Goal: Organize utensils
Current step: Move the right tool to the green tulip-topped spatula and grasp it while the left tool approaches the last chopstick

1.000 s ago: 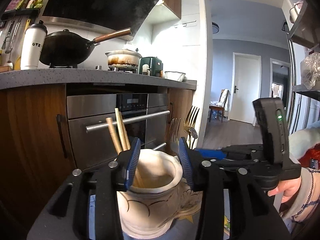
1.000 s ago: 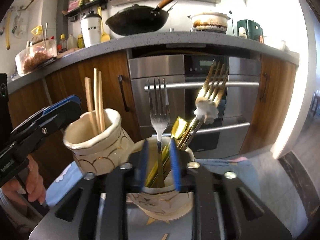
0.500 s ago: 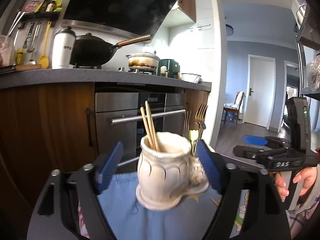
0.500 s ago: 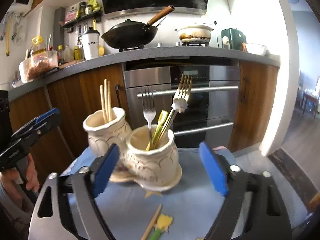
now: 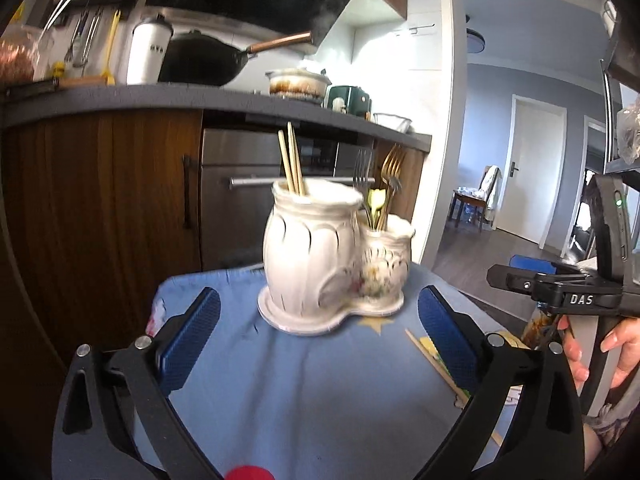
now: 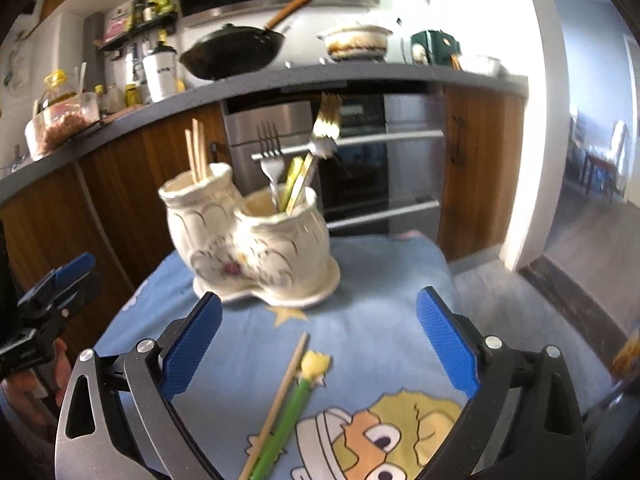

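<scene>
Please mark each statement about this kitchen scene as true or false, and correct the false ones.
1. The ceramic holder has two joined pots. True.
2. The forks stand in the same pot as the chopsticks. False: they stand in the other pot.
3. A loose chopstick lies on the blue cloth. True.
4. The right tool grips the holder. False: its jaws are opening, with nothing between them.
5. The left tool is open, apart from the holder. True.

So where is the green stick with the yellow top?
In the right wrist view the green utensil with the yellow top lies flat on the blue cloth, beside a loose chopstick, in front of the double ceramic holder.
</scene>
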